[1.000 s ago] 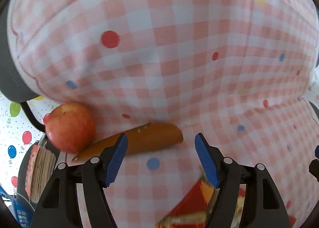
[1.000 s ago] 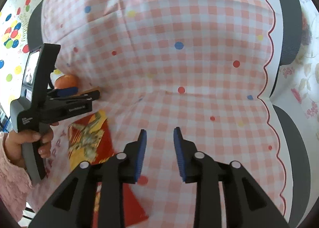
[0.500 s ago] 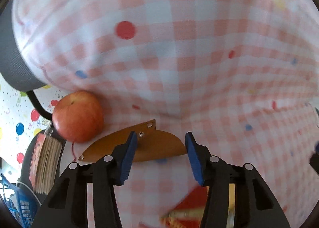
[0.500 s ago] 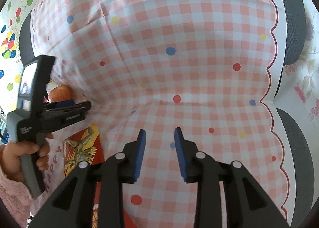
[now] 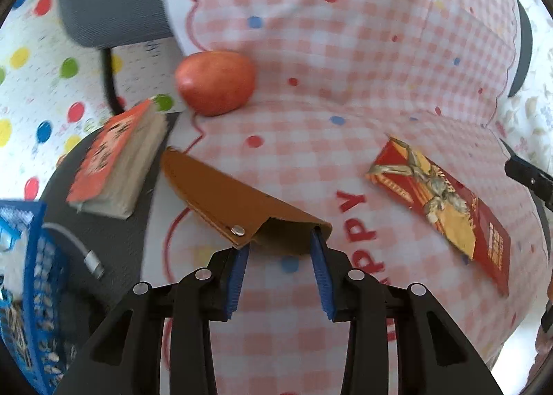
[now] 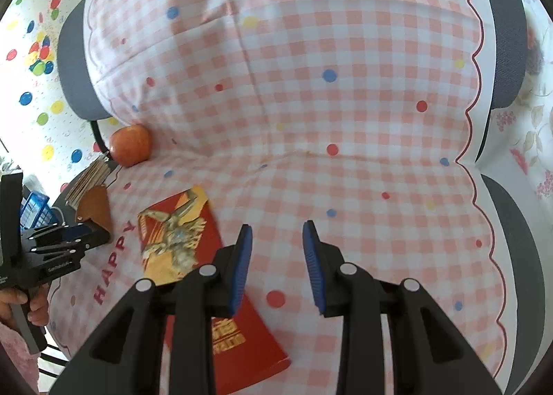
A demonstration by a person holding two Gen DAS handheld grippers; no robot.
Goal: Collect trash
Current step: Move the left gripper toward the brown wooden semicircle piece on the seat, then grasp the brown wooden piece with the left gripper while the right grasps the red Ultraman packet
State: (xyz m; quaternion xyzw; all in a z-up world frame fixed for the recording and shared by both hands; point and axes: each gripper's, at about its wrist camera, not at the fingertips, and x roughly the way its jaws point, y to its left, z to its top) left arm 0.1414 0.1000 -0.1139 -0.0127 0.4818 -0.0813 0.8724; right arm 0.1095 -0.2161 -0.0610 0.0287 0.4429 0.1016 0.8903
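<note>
The brown leather sheath [image 5: 238,208] is apparently pinched at its open end by the left tongs [image 5: 280,250]; carrying to the blue basket [image 5: 31,294] is called for. The right tongs [image 6: 276,256] are held spread, empty.

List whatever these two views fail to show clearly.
- Blue basket contents: left wrist view, blurred and cut by the frame edge.
- Book cover text: left wrist view, motion blur.
- Red envelope lower part: right wrist view, behind the right gripper.
- Whether the left gripper actually pinches the brown sheath: contact unclear.
</note>
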